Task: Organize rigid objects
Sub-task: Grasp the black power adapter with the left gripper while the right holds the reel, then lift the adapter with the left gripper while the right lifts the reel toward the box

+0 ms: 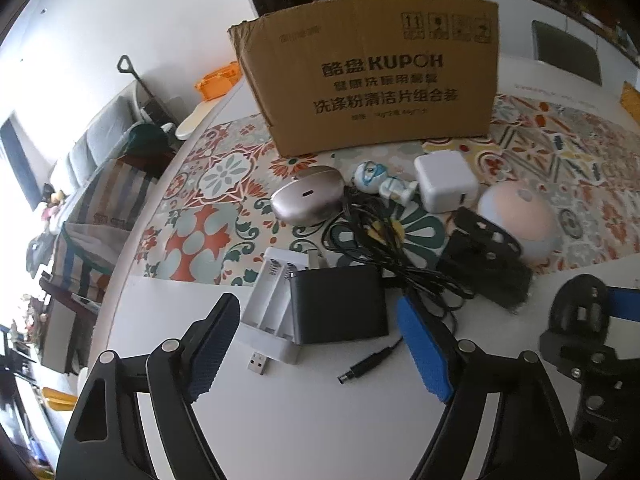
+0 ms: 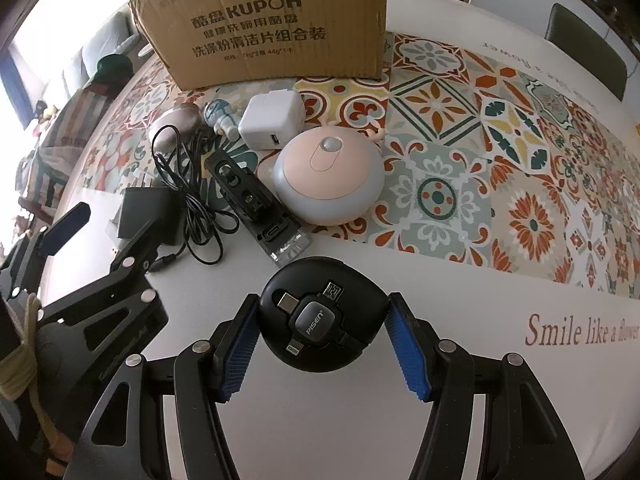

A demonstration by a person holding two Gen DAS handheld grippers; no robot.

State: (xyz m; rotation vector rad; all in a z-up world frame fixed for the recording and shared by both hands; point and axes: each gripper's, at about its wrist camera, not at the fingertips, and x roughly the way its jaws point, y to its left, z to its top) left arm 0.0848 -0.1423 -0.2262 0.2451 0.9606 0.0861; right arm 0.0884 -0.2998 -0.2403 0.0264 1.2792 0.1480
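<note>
A white tabletop [image 2: 460, 320] with a patterned floral runner carries a cardboard box [image 2: 272, 28] standing at the back, with a cluster of small gadgets in front of it. The right tongs [image 2: 324, 340] are clenched on a round black cable reel [image 2: 320, 320], its blue pads pressed against both sides. The left tongs [image 1: 320, 340] are released, jaws spread wide, hovering near a black power adapter [image 1: 340, 304] that lies against a white battery charger [image 1: 268, 304]. Behind sit a pink and grey mouse [image 2: 328, 176], a white plug cube [image 2: 272, 120], a small toy figure [image 1: 380, 182] and tangled black cord [image 2: 192, 184]. The step in hand looks like carrying the reel to the box; the next move probably calls for lifting it over the front wall before letting go.
</note>
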